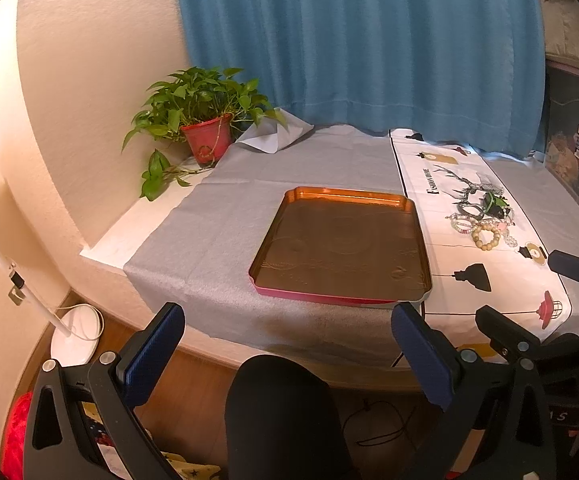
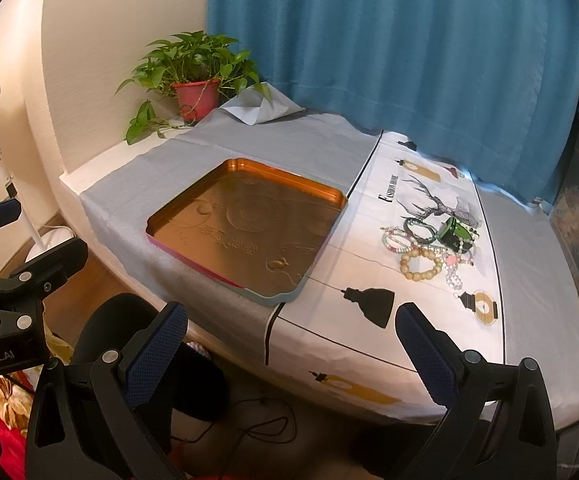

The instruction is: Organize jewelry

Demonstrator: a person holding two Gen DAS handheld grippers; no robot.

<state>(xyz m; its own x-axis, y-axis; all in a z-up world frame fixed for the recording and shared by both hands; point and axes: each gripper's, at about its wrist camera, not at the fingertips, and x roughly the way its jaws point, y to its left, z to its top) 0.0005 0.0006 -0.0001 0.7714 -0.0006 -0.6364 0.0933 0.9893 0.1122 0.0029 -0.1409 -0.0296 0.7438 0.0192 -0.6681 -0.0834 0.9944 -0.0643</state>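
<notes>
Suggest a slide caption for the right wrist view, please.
Open right gripper faces empty copper tray and bracelet pile.

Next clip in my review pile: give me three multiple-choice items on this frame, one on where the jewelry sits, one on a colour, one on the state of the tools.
1. Where does the jewelry pile lie?
A. in the tray
B. on the printed white cloth, right of the tray
C. beside the plant pot

2. What colour is the plant pot?
A. red
B. blue
C. white

3. How is the right tool?
A. shut on a bracelet
B. shut, holding nothing
C. open, holding nothing

Key: 1 B, the bracelets rest on the printed white cloth and the tray is bare. 2 A, the pot under the leaves is red. 3 C, its fingers stand wide apart at the table edge; the left tool too.
</notes>
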